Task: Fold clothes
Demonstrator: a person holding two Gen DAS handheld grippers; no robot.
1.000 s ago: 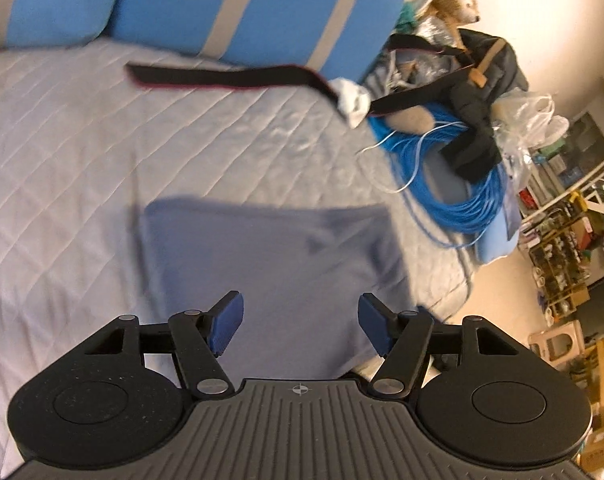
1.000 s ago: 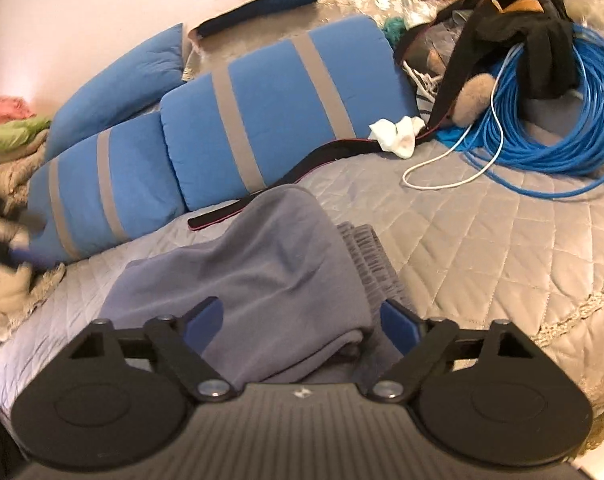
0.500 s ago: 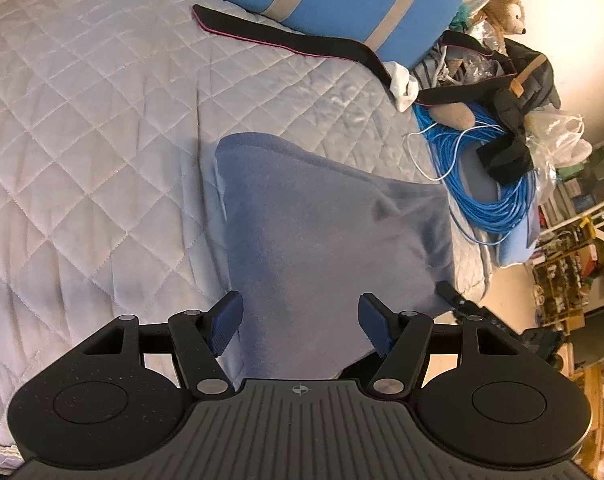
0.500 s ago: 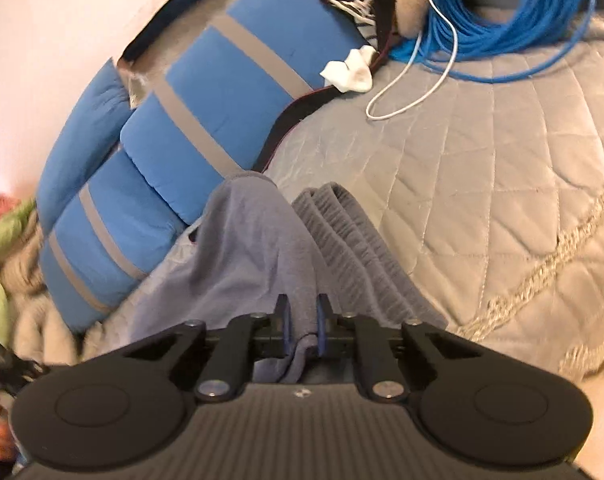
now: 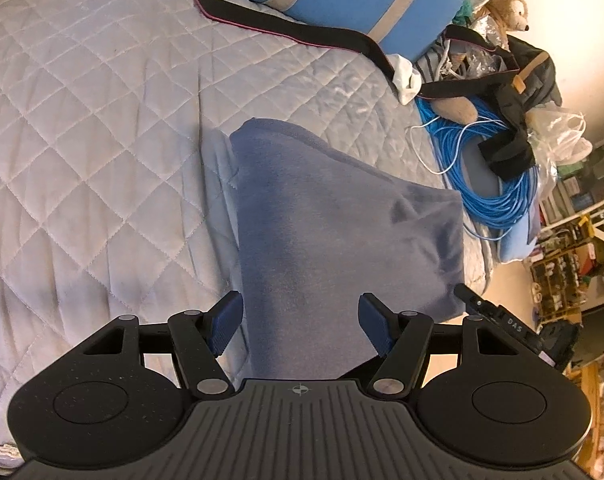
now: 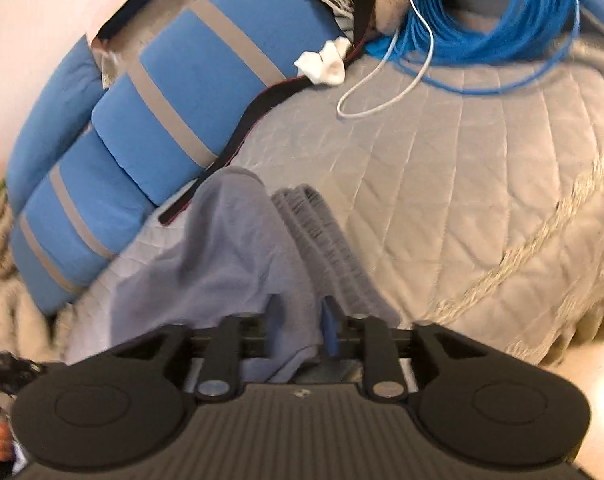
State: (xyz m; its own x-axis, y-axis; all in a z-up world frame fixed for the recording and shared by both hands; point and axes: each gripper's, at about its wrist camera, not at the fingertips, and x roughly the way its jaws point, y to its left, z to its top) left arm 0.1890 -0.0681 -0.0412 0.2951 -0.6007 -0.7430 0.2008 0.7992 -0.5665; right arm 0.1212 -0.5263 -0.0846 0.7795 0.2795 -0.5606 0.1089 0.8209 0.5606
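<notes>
The grey-blue garment (image 5: 334, 224) lies on the quilted bedspread (image 5: 94, 128) near the bed's edge, one corner lifted. The right tongs (image 6: 302, 328) are nearly closed, pinching a fold of that cloth at its near edge, beside its ribbed hem (image 6: 322, 240). The left tongs (image 5: 301, 322) hang spread wide above the fabric, holding nothing. Blue striped pillows (image 6: 206, 92) and a coil of blue cable (image 5: 498, 184) sit beyond.
</notes>
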